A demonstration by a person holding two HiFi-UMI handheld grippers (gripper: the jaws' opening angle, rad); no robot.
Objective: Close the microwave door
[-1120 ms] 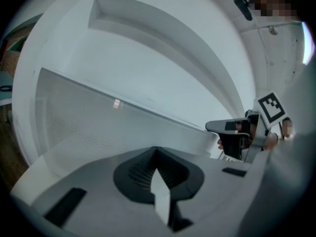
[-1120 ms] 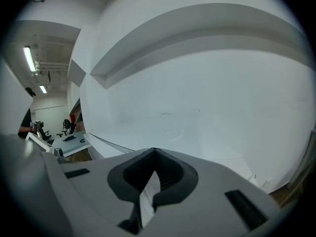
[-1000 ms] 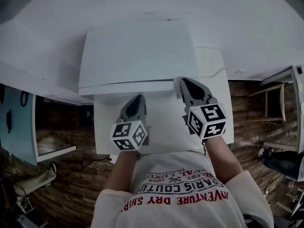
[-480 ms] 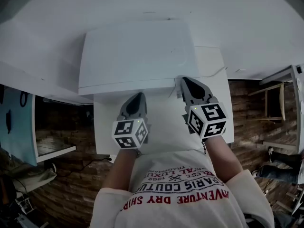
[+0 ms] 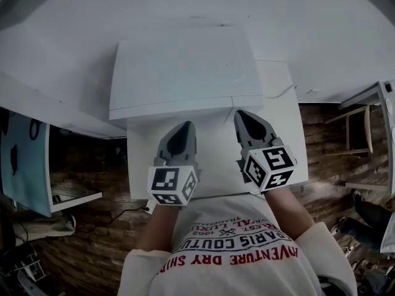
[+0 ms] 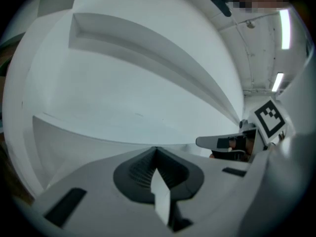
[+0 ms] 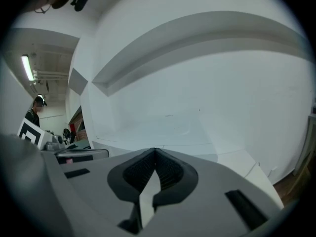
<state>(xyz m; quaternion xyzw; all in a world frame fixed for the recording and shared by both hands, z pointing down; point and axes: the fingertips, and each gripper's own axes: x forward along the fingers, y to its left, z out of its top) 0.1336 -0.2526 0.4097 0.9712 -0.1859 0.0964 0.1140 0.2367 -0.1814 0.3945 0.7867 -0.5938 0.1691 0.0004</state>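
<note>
Left tongs point(image 5: 183, 127): jaws pressed together at the tips, nothing between them, held low over the table point(image 5: 284, 147). Right tongs point(image 5: 241, 114): likewise clenched and empty, set level with the left pair and well apart from it. Microwave point(image 5: 185, 66): white box, standing straight ahead of both pairs at the back of the table. Its long axis runs left to right across the person, and its front points back toward the tongs. The right tips lie just short of the front's right end and look the nearer. The left tips sit near the front's middle, a little farther off. Door point(image 5: 179, 108): appears flush with the front, probably shut or very nearly so. White on white, seen from above, leaves its seam uncertain. Any remaining push would go straight forward.
</note>
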